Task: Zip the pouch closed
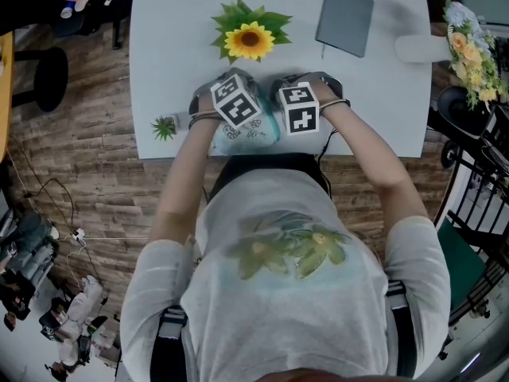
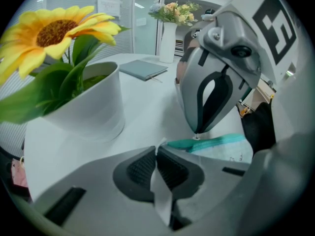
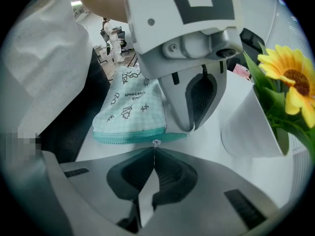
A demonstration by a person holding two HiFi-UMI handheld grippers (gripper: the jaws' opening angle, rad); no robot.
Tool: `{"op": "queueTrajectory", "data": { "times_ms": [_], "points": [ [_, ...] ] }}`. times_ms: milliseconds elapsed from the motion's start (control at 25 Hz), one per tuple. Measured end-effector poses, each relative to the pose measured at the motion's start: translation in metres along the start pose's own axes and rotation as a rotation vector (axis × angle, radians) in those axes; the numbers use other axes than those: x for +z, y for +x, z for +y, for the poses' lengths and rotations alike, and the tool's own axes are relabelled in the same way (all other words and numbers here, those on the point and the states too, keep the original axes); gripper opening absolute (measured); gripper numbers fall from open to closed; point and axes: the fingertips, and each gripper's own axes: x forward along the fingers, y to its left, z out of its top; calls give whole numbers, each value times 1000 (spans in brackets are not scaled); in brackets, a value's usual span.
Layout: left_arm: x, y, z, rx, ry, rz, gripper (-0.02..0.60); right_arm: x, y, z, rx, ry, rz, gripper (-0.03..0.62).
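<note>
A mint-checked pouch [image 3: 130,109] with small drawings and a teal zipper band [image 3: 123,138] lies at the table's near edge, mostly hidden under both marker cubes in the head view [image 1: 248,133]. My right gripper [image 3: 154,150] is shut on the small metal zipper pull [image 3: 156,142], which sits toward the band's end by the flowerpot. My left gripper [image 2: 157,150] is shut on the teal end of the pouch [image 2: 173,143], just beside that pull. The two grippers point steeply down, tips almost touching, and each shows in the other's view: the right one [image 2: 198,134], the left one [image 3: 189,130].
A sunflower in a white pot [image 1: 249,38] stands just behind the grippers. A grey notebook [image 1: 344,18] lies at the back right of the white table [image 1: 382,110]. A small green plant [image 1: 165,127] sits at the front left corner. A vase of flowers [image 2: 167,36] stands beyond.
</note>
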Motion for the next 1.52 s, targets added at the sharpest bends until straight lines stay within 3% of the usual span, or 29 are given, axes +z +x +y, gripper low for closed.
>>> {"op": "queueTrajectory", "data": {
  "times_ms": [1520],
  "points": [
    [0,0,-1,9,10,2,15,-2,-2,21,26,10,-5,18]
  ]
}}
